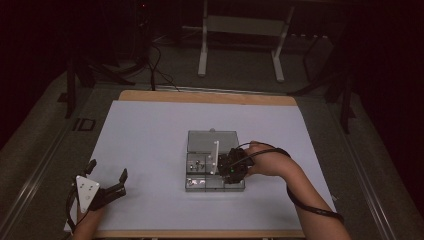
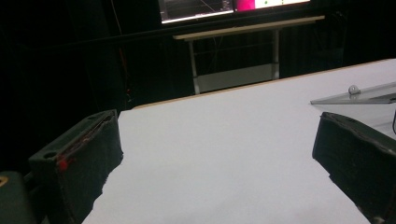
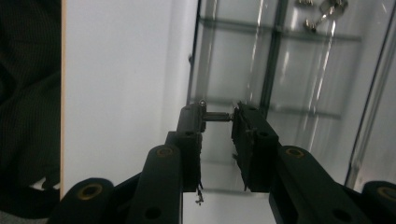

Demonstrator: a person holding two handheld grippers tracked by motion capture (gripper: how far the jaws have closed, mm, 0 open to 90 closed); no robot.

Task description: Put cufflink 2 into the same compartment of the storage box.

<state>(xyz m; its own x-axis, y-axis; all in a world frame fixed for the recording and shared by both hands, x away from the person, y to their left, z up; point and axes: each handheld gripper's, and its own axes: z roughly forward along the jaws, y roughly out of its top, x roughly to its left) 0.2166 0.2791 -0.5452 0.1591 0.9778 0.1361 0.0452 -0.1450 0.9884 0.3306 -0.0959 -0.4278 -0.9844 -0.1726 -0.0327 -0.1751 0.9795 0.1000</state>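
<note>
One small screw (image 3: pixel 216 116) pinched endwise in right gripper (image 3: pixel 218 116) above clear compartment box (image 1: pixel 215 184); risk: slips sideways, drops into wrong cell; left gripper (image 1: pixel 106 176) released, idle on worktop (image 1: pixel 150 130)

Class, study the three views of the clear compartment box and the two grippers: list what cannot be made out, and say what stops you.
- High view: the right gripper covers the compartments of the clear box under it.
- High view: small metal parts are too small to identify.
- Right gripper view: the screw held across the jaws has both ends hidden by the pads.
- Left gripper view: the box lid is cut off by the right edge.
</note>
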